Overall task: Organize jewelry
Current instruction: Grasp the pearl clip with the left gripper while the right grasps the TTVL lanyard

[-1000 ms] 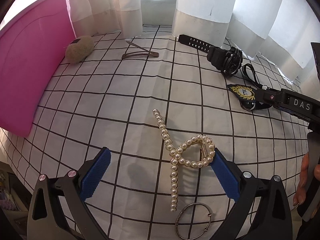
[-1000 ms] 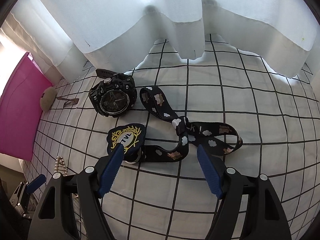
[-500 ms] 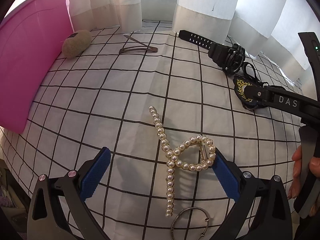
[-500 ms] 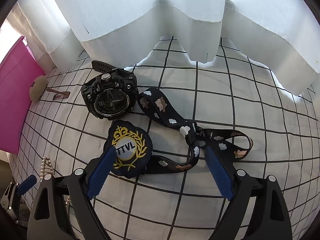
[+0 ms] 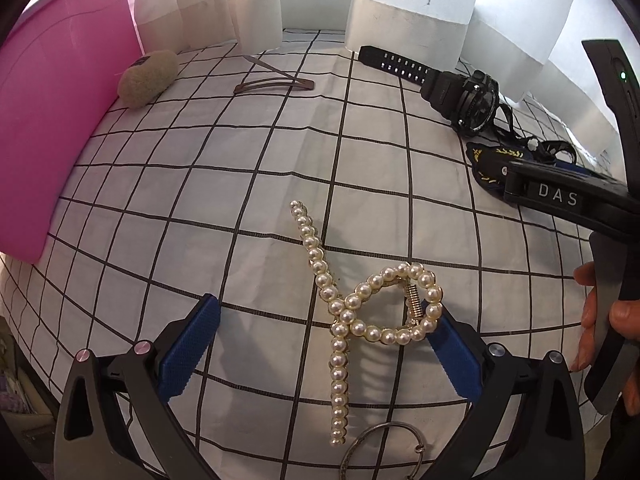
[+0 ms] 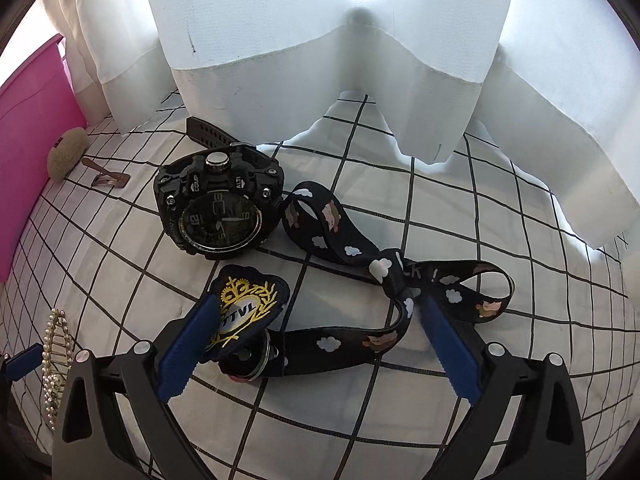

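A pearl hair claw (image 5: 360,304) lies on the checked cloth between the open fingers of my left gripper (image 5: 320,332); its loop touches the right pad. A metal ring (image 5: 380,452) lies just below it. My right gripper (image 6: 316,328) is open over a black lanyard (image 6: 376,276) with a "TTVL" badge (image 6: 244,308); the left pad overlaps the badge's edge. A black watch (image 6: 218,212) lies beyond the badge. The pearl claw also shows in the right wrist view (image 6: 56,344).
A pink box (image 5: 44,128) stands at the left. A beige fuzzy clip (image 5: 148,78) and a brown snap clip (image 5: 276,85) lie near it. White curtains (image 6: 340,32) hang along the back edge. The right gripper's body (image 5: 560,196) shows at the right.
My left gripper has moved slightly forward over the pearl claw. My right gripper has moved forward and down, so the badge and lanyard now sit between its fingers.
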### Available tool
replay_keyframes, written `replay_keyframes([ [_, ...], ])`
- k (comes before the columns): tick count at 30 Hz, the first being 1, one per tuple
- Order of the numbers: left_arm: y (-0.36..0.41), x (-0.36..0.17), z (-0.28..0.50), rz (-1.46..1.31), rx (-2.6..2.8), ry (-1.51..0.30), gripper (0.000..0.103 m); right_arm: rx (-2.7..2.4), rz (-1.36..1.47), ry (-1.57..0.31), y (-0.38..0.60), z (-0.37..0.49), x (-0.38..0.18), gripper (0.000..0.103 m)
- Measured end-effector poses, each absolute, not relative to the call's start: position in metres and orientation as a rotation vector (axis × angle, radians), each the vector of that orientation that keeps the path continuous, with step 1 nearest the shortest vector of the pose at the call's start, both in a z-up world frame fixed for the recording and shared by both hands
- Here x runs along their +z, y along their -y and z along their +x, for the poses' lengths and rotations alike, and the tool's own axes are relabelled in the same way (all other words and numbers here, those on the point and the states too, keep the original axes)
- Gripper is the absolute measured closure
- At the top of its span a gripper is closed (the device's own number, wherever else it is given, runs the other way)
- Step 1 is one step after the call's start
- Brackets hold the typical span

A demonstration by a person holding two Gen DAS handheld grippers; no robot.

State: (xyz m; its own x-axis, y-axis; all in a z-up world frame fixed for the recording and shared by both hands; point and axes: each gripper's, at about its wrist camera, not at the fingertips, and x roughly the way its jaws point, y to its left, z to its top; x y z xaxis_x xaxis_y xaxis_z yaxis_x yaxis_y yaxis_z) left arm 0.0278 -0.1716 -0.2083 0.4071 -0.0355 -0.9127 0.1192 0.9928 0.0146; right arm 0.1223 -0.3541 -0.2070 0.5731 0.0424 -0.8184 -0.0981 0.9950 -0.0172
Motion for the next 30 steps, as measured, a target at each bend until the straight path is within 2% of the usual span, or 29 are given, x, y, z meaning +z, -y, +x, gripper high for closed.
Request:
replay_keyframes([
  [11,0.171,-0.210,0.028,0.065,-0.108,-1.137,0.006,0.083,-0.053,-0.945,0.360,0.107,-0.209,0.009],
  [13,0.168,-0.209,0.026,0.063,-0.112,-1.136,0.009,0.092,-0.053,-0.942,0.363,0.103,-0.208,0.010],
  [16,0.164,-0.206,0.022,0.058,-0.104,-1.131,0.018,0.107,-0.049,-0.944,0.363,0.097,-0.208,0.011],
  [18,0.161,-0.203,0.021,0.055,-0.098,-1.125,0.027,0.115,-0.048,-0.936,0.363,0.091,-0.207,0.017],
  [19,0.159,-0.202,0.021,0.053,-0.096,-1.120,0.036,0.120,-0.049,-0.929,0.361,0.086,-0.205,0.026],
  [20,0.158,-0.200,0.021,0.052,-0.093,-1.116,0.045,0.126,-0.049,-0.922,0.360,0.083,-0.201,0.041],
  [21,0.156,-0.199,0.021,0.050,-0.091,-1.114,0.054,0.132,-0.047,-0.918,0.359,0.080,-0.200,0.049],
  [22,0.154,-0.198,0.022,0.046,-0.088,-1.115,0.056,0.139,-0.040,-0.918,0.358,0.078,-0.199,0.064],
  [30,0.144,-0.194,0.023,-0.017,-0.108,-1.134,0.058,0.154,0.057,-0.892,0.367,0.065,-0.190,0.084],
])
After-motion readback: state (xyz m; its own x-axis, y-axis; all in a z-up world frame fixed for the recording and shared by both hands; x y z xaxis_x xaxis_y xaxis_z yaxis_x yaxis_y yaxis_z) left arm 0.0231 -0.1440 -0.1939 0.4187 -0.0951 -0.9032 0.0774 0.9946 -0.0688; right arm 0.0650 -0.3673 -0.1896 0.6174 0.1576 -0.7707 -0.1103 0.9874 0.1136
